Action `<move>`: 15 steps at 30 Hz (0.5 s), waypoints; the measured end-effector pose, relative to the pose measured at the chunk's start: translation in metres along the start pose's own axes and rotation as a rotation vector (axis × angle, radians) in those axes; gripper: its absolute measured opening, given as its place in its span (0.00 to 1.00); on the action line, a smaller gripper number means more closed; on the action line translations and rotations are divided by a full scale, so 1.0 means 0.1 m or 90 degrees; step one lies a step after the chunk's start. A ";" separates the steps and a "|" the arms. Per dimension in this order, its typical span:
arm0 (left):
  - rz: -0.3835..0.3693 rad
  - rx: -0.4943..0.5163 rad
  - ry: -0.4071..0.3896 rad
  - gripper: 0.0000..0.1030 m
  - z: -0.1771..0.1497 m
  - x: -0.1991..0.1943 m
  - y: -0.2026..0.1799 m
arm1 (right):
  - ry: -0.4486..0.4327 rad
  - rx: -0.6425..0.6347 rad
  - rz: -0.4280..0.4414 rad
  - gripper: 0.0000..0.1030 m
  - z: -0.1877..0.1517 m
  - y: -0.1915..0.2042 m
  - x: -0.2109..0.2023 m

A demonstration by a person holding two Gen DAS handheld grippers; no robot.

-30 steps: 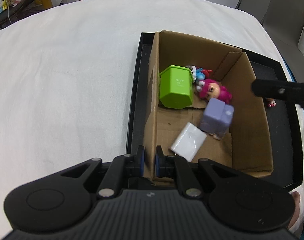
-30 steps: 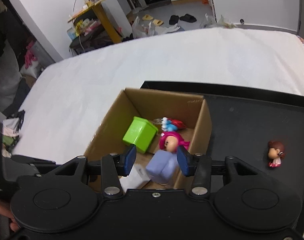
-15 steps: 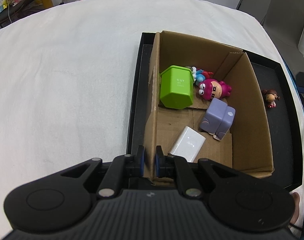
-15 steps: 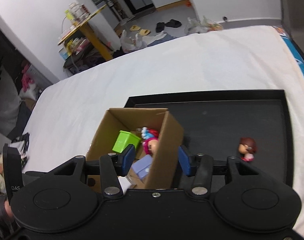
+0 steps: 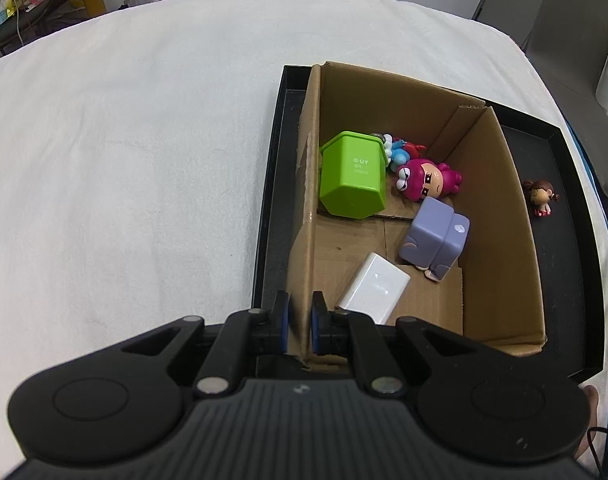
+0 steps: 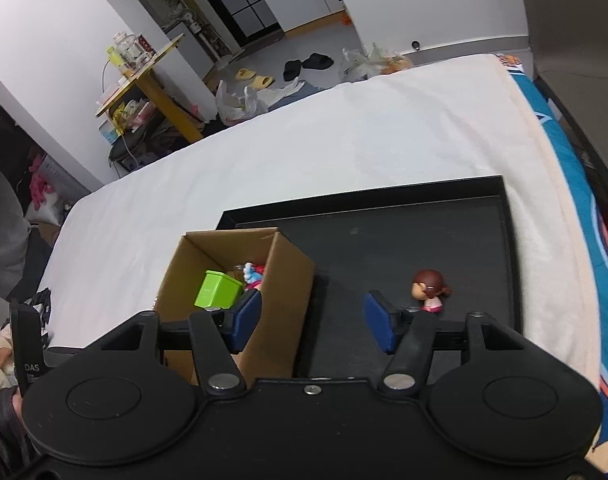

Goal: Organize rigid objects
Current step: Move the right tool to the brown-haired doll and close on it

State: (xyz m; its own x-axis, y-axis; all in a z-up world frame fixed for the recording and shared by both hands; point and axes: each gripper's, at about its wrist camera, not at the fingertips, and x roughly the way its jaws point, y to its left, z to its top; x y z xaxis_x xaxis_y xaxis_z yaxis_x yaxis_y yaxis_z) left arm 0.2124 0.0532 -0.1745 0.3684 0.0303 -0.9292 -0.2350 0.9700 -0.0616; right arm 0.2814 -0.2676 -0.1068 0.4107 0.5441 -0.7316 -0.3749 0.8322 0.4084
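Open black tray (image 6: pixel 443 236) floor is left around the brown-haired doll (image 6: pixel 428 289); passage on its left is blocked by the cardboard box (image 6: pixel 282 300) wall.

Left gripper (image 5: pixel 300 322) and right gripper (image 6: pixel 311 322): black bodies, ribbed housing, round discs, silver screws, blue pads (image 6: pixel 377 326).

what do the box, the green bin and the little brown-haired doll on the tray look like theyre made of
Box: corrugated cardboard, matte brown; a fluted cut edge shows at its far corner.
Green bin: probably moulded plastic, smooth with a soft sheen and raised lettering on its side.
Brown-haired doll: likely painted plastic or vinyl, slightly glossy; too small to be sure.
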 end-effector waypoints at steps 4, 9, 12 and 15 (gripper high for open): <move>-0.002 -0.009 0.001 0.09 0.00 0.00 0.02 | -0.003 -0.005 -0.025 0.63 -0.01 -0.08 -0.04; -0.006 -0.012 0.001 0.09 0.00 0.00 0.03 | -0.007 -0.012 -0.058 0.75 -0.02 -0.15 0.00; -0.010 -0.020 0.003 0.10 0.00 0.00 0.05 | -0.016 -0.018 -0.075 0.77 -0.02 -0.20 0.05; -0.014 -0.030 0.005 0.10 0.00 0.01 0.07 | -0.024 -0.012 -0.081 0.78 -0.02 -0.26 0.11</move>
State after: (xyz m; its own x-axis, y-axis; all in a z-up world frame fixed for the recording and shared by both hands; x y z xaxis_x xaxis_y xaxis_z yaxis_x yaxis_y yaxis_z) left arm 0.2111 0.0603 -0.1755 0.3677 0.0067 -0.9299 -0.2687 0.9581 -0.0994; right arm 0.2937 -0.2838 -0.1265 0.4863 0.4379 -0.7562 -0.3332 0.8929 0.3028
